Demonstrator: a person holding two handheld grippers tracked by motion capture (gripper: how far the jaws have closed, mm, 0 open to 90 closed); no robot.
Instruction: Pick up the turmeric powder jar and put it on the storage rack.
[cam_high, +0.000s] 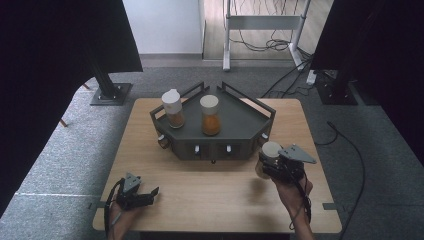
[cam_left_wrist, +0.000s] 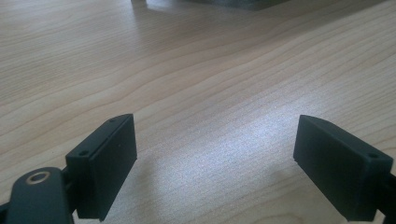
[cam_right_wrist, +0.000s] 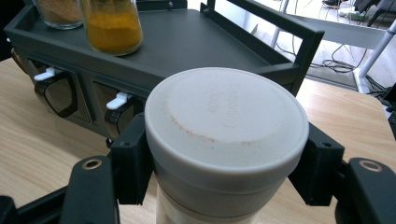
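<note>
My right gripper (cam_high: 267, 162) is shut on a spice jar with a pale lid (cam_high: 270, 150), held upright just above the table in front of the dark rack's right corner. In the right gripper view the jar's lid (cam_right_wrist: 226, 119) sits clamped between both black pads. The dark grey rack (cam_high: 240, 125) carries two more jars: a white-capped one with brownish spice (cam_high: 173, 108) at the left and one with orange spice (cam_high: 210, 116) in the middle. My left gripper (cam_high: 152, 194) rests low at the table's front left, jaws open with nothing between them (cam_left_wrist: 215, 163).
The wooden table (cam_high: 210, 190) has bare surface between the two hands. The rack's front face holds small hooks and white tabs (cam_right_wrist: 116, 101). Beyond the table are a grey carpet, black stands, cables and a white desk frame (cam_high: 262, 22).
</note>
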